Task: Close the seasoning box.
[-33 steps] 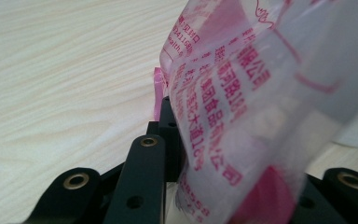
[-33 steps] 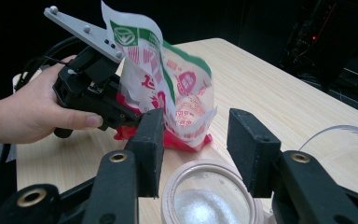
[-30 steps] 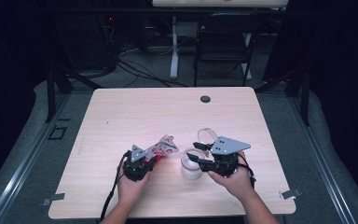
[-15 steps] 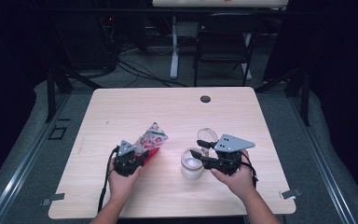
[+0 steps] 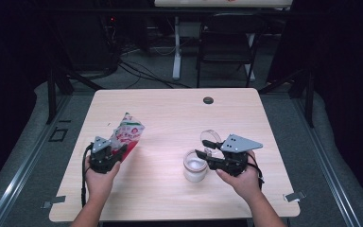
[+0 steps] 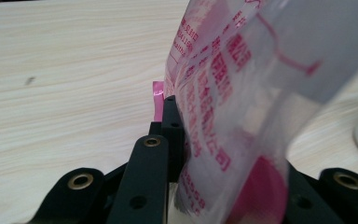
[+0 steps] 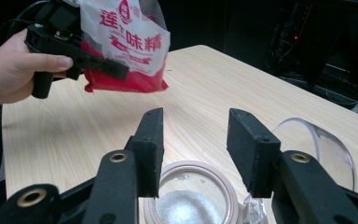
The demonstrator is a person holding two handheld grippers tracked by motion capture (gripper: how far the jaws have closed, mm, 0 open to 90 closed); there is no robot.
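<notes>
Pinching red-and-white bag (image 5: pixel 126 135) between left gripper (image 5: pixel 108 153) jaws; keep upright, right gripper (image 5: pixel 207 152) jaws spread over jar (image 5: pixel 194 165).

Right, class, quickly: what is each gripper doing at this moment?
Left gripper: closed on the red and white bag, held off the table.
Right gripper: open, fingers above the open jar, holding nothing.

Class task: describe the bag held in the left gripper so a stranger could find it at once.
Start at the wooden table and look to its left side. There the left gripper is shut on a red-and-white bag with red print, the one soft packet, unlike the jar.
</notes>
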